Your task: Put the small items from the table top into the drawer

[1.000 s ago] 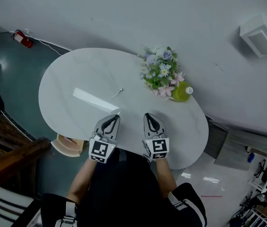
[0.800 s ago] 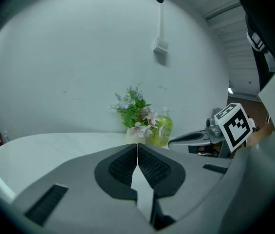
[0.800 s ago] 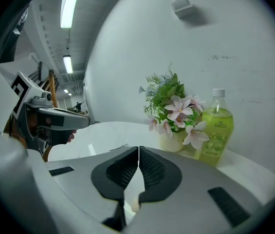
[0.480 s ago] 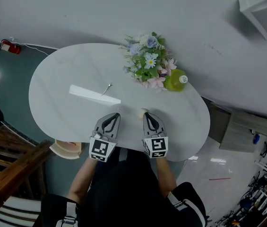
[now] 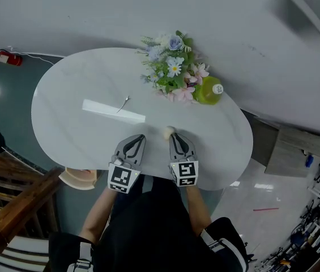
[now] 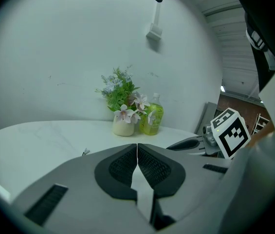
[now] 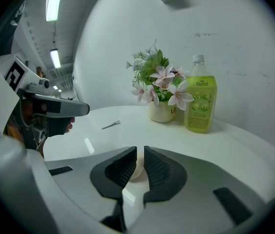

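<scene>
The small cream round ball (image 5: pixel 169 131) sits on the white oval table (image 5: pixel 69 129), near the edge at 6 o'clock, right in front of the right gripper (image 7: pixel 140 150). That gripper's jaws are pressed almost together with nothing pinched – the ball peeks through the thin gap, just past the tips. The left gripper (image 6: pixel 137 146) is squeezed closed too and holds nothing. The little silver clip (image 5: pixel 124 102) lies at 10 o'clock from the ball, well apart.

What could go wrong? If the closed jaws push ahead, they may bump the ball, and it could roll away, maybe off the table. They need to spread first. The clip is thin and flat, so it may slip – it needs a careful pinch. The pot of flowers (image 5: pixel 171 67) and the green bottle (image 5: pixel 208 90) stand at 12 o'clock (far enough to be safe, I think). I cannot pick out the drawer for sure.
</scene>
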Demonstrator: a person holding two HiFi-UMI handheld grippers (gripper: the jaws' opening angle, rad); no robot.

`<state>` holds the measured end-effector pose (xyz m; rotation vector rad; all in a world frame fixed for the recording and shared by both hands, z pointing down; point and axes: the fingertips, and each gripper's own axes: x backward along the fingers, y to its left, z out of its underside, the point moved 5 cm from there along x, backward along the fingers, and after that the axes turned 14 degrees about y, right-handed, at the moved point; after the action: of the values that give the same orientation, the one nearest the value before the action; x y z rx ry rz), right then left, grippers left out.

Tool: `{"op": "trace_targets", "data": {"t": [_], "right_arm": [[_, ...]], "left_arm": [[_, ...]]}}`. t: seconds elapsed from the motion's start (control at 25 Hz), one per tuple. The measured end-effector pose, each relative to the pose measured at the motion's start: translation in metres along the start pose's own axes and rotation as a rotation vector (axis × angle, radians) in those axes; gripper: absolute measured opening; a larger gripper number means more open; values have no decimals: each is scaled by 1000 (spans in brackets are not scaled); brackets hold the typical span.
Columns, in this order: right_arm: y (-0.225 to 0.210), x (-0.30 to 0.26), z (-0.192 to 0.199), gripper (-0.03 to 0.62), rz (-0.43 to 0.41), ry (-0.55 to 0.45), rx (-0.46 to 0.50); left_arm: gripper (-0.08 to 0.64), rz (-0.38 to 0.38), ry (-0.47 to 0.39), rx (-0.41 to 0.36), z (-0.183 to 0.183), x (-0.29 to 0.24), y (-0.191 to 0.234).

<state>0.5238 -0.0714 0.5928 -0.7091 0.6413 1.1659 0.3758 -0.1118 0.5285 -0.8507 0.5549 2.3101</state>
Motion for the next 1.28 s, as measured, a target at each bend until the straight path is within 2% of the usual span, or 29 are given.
{"op": "trace_targets", "data": {"t": [0.04,0.08,0.12,0.28,0.76,0.92,1.12,1.28], "right_arm": [[0,-1,2,39,0,4,2],[1,-3,3,95,-8,6,2],[2,-5,4,185,-22,10,2],[3,-16,6,246,-47,30,2],[1,-33,9,250,-55,84,29],[2,-33,8,218,-49,87,33],[5,-29,1,201,-48,59,34],[15,-17,-19,199,-61,8,60]], "left_arm": [[21,-1,1,0,1,1,-1],[21,-3,2,1,1,1,-1],[21,-4,3,3,2,1,-1],[21,-10,12,9,6,1,0],[21,-28,13,23,7,1,6],[21,-31,8,26,7,3,7],[21,-41,-3,30,7,9,9],[21,-60,-26,34,6,19,12]]}}
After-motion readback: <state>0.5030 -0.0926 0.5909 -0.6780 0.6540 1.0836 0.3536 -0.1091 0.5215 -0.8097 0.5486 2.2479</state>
